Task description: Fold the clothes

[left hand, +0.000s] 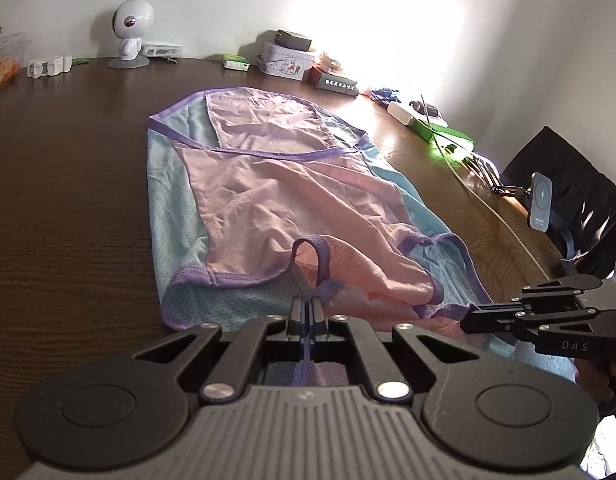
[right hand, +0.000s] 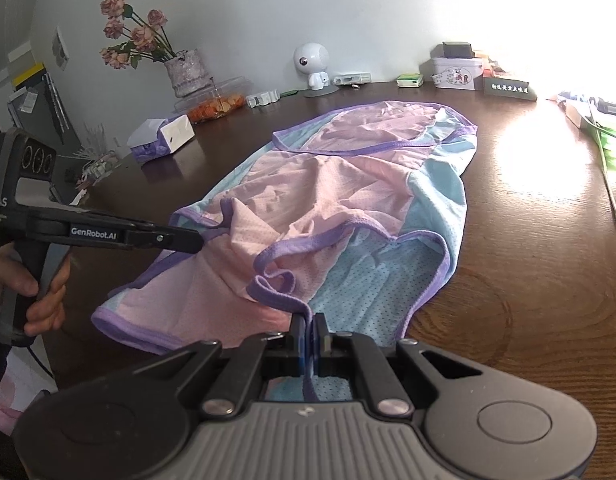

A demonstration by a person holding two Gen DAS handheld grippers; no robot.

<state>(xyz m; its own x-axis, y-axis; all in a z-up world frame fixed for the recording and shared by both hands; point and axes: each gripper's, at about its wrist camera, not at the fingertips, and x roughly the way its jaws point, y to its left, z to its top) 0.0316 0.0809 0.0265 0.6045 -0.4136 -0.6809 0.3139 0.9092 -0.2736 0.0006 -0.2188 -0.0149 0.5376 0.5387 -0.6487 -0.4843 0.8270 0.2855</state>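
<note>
A pink and light-blue mesh tank top [left hand: 267,184] with purple trim lies lengthwise on the dark wooden table [left hand: 67,200]; it also shows in the right wrist view [right hand: 348,184]. My left gripper [left hand: 306,304] is shut on a purple shoulder strap at the near end. My right gripper [right hand: 308,320] is shut on the other purple strap. Each gripper shows in the other's view: the right [left hand: 468,320] at the near right corner, the left [right hand: 199,240] at the near left edge. The near end is lifted and rumpled.
Along the back wall stand a white robot figure [left hand: 129,36], a tin box [left hand: 285,58], a flower vase [right hand: 185,72], a snack container [right hand: 215,104] and a tissue box [right hand: 163,136]. Cables, a green item [left hand: 444,136] and a phone mount [left hand: 542,200] line the right edge.
</note>
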